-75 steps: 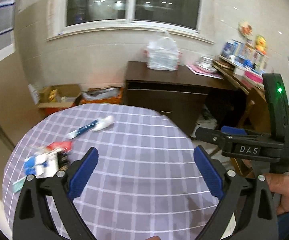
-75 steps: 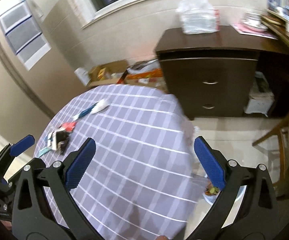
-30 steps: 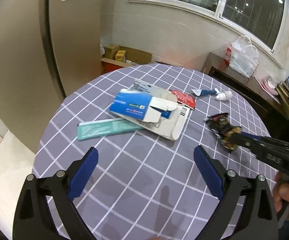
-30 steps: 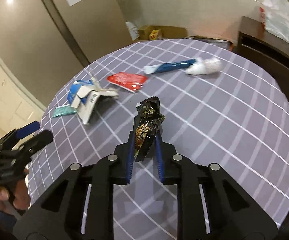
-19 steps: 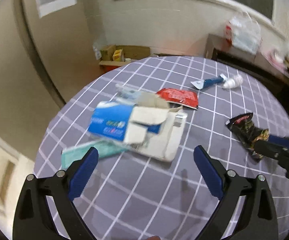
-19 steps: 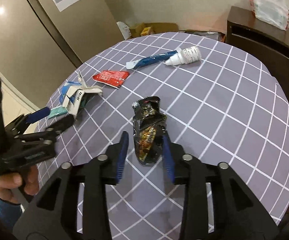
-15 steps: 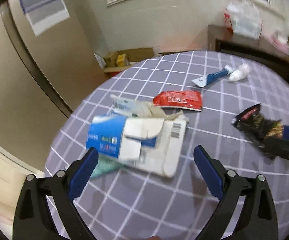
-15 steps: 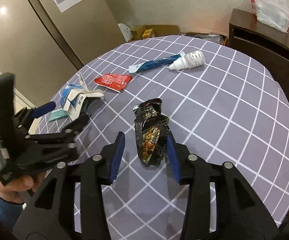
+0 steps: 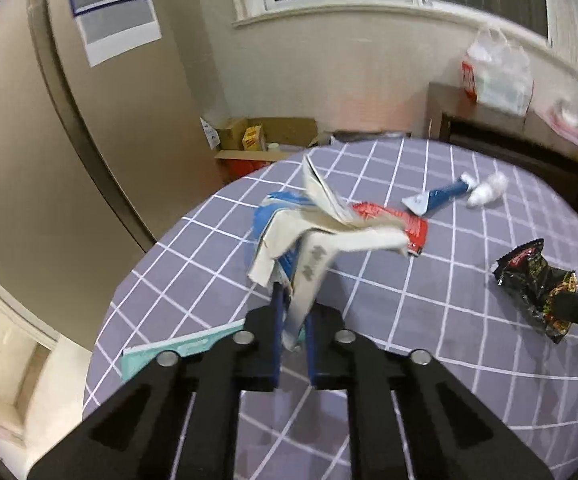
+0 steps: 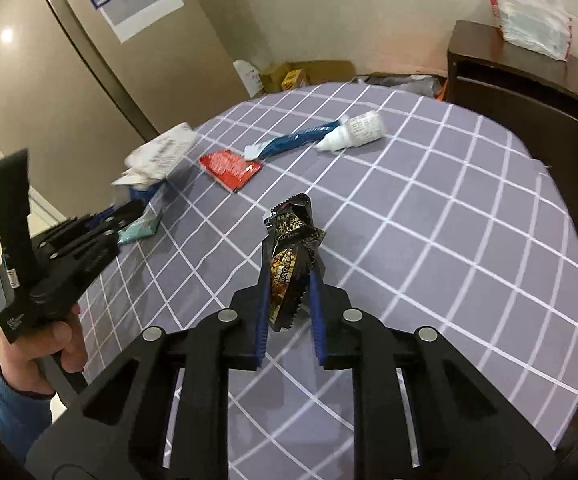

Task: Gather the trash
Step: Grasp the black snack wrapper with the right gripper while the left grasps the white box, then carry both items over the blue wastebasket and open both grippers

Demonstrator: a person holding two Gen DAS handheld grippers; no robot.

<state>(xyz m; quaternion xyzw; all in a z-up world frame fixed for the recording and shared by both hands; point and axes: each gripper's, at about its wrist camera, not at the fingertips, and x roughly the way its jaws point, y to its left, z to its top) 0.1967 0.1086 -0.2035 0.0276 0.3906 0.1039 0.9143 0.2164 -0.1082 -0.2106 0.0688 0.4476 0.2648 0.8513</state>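
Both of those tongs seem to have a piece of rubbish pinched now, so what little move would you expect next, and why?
Probably a lift: both loads raised off the table and carried away. The left tongs, jaws just closed, pinch the flattened carton; the right tongs, jaws just tightened, grip the black snack wrapper. No bin shows, so where to is unclear.

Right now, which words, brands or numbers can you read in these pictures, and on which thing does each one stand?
Nothing reads clearly.
Black snack wrapper: large Chinese characters, too creased to read.
White bottle: label print too small.
Flattened carton: print blurred.
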